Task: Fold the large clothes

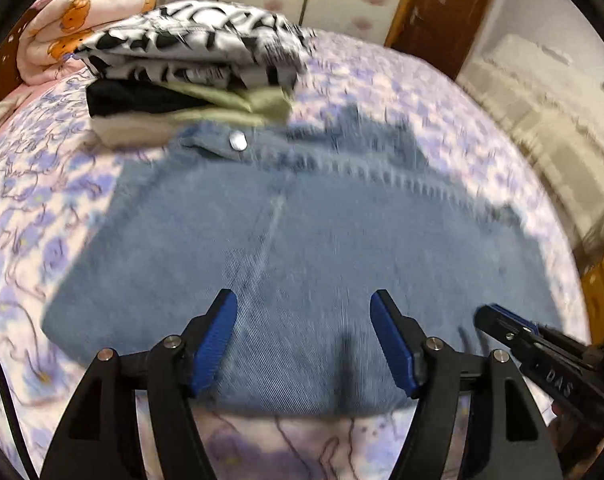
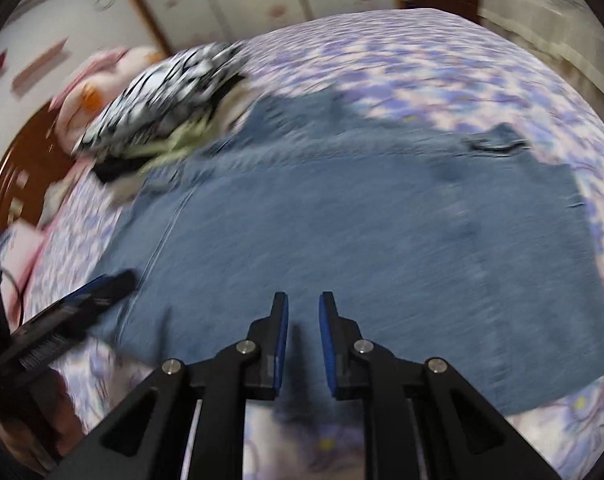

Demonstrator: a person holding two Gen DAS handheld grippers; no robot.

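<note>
Denim garment flat ahead of my grippers for folding; left gripper spread wide, right gripper narrow, both empty.

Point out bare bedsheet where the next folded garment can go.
Bare floral bedsheet lies beyond the denim garment, toward the far wall. Another strip runs beside its left edge. The folded clothes stack crowds the far-left corner.
</note>
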